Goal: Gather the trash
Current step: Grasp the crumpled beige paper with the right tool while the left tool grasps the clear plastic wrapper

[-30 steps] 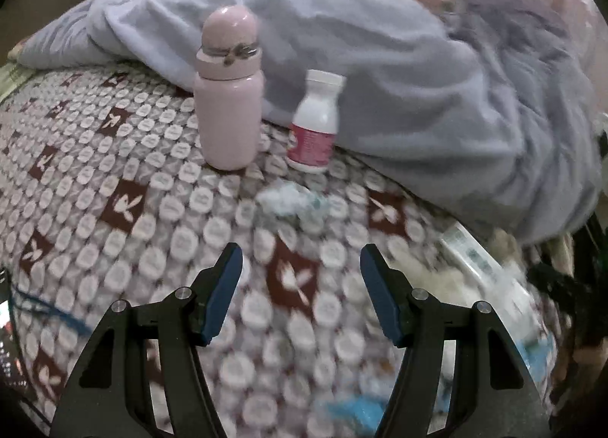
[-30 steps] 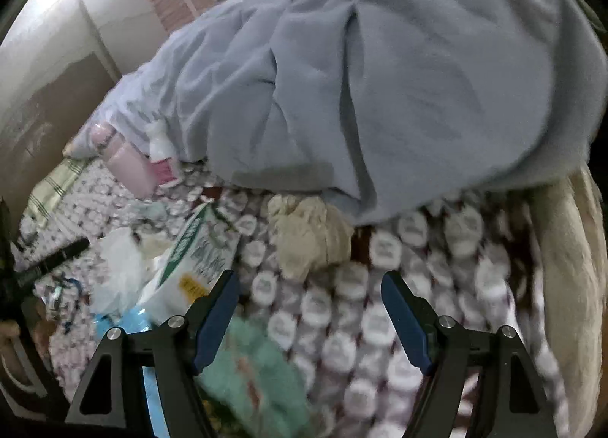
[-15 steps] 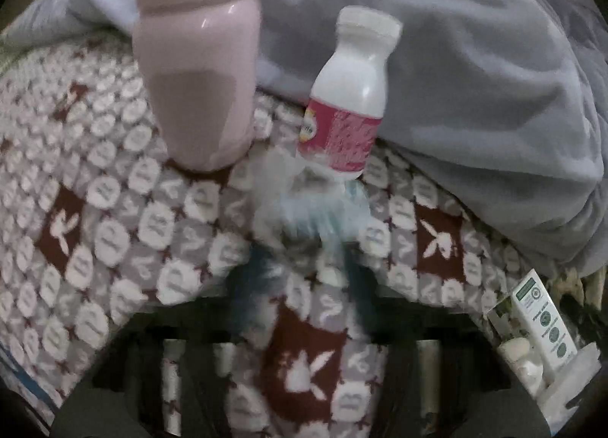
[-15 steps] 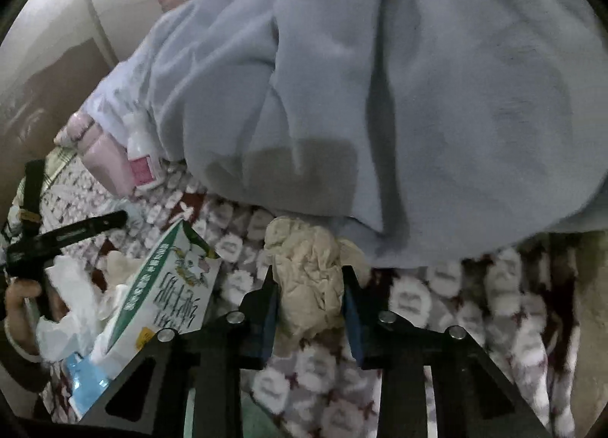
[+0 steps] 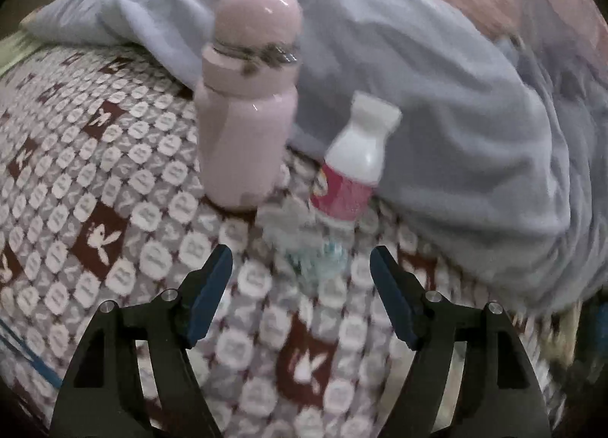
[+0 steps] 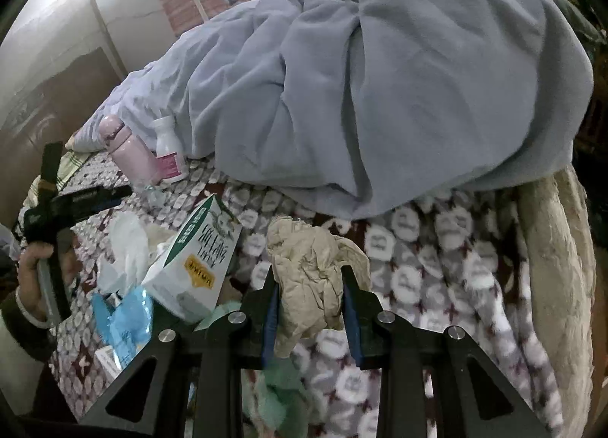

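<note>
My right gripper (image 6: pixel 311 295) is shut on a crumpled beige paper wad (image 6: pixel 311 267) and holds it over the patterned blanket. My left gripper (image 5: pixel 301 274) is open and empty, with a small clear crumpled plastic wrapper (image 5: pixel 304 240) lying just ahead between its fingers. Behind the wrapper stand a white bottle with a pink label (image 5: pixel 351 168) and a pink flask (image 5: pixel 247 111). In the right wrist view the left gripper (image 6: pixel 76 202) shows at the far left, near the flask (image 6: pixel 131 154) and bottle (image 6: pixel 169 154).
A heaped grey-blue blanket (image 6: pixel 380 76) fills the back of the bed. A white and green carton (image 6: pixel 197 259), white plastic (image 6: pixel 125 248), a blue wrapper (image 6: pixel 121 316) and green crumpled stuff (image 6: pixel 273 392) lie left of and below the right gripper.
My right gripper closed on the beige wad and has lifted it slightly. My left gripper pushed in toward the clear wrapper in a blur, then drew back; it is open now.
</note>
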A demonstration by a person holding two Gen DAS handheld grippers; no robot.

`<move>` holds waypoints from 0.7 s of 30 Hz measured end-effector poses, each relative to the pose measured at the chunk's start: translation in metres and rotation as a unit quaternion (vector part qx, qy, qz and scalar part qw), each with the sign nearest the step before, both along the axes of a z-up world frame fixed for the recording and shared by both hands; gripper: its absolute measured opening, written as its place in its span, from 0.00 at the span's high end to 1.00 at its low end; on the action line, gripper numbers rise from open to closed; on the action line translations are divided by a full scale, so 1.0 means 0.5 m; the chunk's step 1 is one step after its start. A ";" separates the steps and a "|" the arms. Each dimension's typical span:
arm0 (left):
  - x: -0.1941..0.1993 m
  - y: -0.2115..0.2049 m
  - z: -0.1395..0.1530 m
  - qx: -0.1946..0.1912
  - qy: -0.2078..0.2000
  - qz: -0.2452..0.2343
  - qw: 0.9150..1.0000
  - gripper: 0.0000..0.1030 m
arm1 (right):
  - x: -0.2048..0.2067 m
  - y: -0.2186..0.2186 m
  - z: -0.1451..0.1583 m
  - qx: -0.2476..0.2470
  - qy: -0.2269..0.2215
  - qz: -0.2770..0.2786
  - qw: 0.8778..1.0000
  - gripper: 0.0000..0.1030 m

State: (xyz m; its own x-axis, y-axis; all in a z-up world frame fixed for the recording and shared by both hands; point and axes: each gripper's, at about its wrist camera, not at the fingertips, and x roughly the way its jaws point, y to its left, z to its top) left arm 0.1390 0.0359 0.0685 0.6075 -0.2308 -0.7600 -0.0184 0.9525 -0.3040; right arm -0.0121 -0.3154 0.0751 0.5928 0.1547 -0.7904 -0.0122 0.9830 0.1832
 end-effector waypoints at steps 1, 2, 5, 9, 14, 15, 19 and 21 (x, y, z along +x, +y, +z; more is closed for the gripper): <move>0.011 -0.002 -0.005 -0.003 0.004 0.005 1.000 0.28 | -0.002 0.002 0.001 -0.001 -0.001 0.001 1.000 0.72; 0.026 -0.007 -0.010 -0.005 0.011 0.009 1.000 0.28 | -0.002 0.003 0.001 -0.004 -0.001 0.003 1.000 0.72; 0.058 -0.035 -0.046 0.038 0.036 0.014 0.999 0.28 | -0.002 0.005 0.002 -0.004 -0.004 0.006 1.000 0.72; 0.068 -0.048 -0.093 0.056 0.071 -0.001 0.996 0.71 | -0.012 -0.002 0.004 0.005 -0.008 0.004 1.000 0.72; 0.020 -0.004 -0.048 0.000 0.052 -0.005 0.999 0.87 | -0.030 -0.008 0.012 0.007 -0.013 0.003 1.000 0.72; 0.008 0.000 -0.036 -0.008 0.048 -0.013 0.999 0.87 | -0.035 -0.007 0.016 0.008 -0.016 0.002 1.000 0.72; -0.070 -0.018 0.035 -0.004 0.015 -0.060 0.998 0.87 | -0.061 -0.003 0.036 0.016 -0.029 -0.001 0.999 0.72; -0.121 -0.043 0.069 -0.004 0.001 -0.090 0.996 0.87 | -0.083 -0.003 0.047 0.016 -0.032 -0.002 0.999 0.72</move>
State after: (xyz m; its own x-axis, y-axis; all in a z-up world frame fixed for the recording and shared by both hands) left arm 0.0787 0.0147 0.1031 0.5540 -0.3412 -0.7594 0.1518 0.9383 -0.3108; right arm -0.0539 -0.3168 0.0985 0.6427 0.1757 -0.7456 -0.0200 0.9769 0.2130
